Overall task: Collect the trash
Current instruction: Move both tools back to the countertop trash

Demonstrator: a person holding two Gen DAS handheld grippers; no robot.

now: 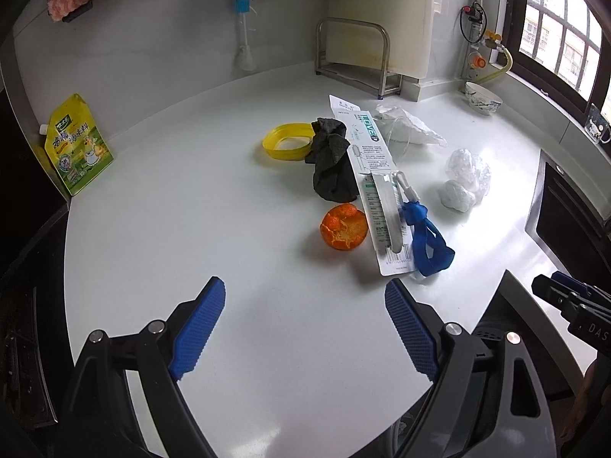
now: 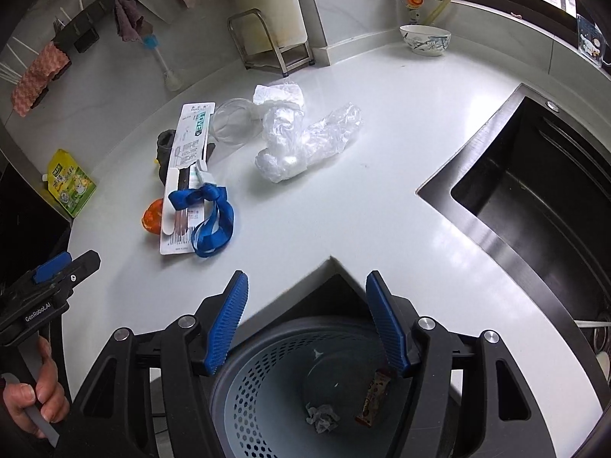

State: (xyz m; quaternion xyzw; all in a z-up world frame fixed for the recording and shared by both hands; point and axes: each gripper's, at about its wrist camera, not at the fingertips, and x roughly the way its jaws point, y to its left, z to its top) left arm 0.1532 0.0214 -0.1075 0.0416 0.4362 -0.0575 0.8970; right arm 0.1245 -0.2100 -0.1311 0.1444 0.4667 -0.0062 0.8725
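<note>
While both tongs stand open and empty, the trash lies ahead of them on the white counter [image 1: 191,206]. Beyond the left gripper [image 1: 303,328], well apart from its fingers, sit an orange peel [image 1: 343,227], a long package [image 1: 372,187], a blue ribbon [image 1: 427,240], a dark cloth [image 1: 332,164], a yellow ring [image 1: 286,141] and crumpled plastic [image 1: 466,179]. The right gripper [image 2: 307,324] hangs over a perforated bin [image 2: 244,404] below the counter edge; a wrapper [image 2: 372,399] and a paper wad [image 2: 322,418] lie inside.
</note>
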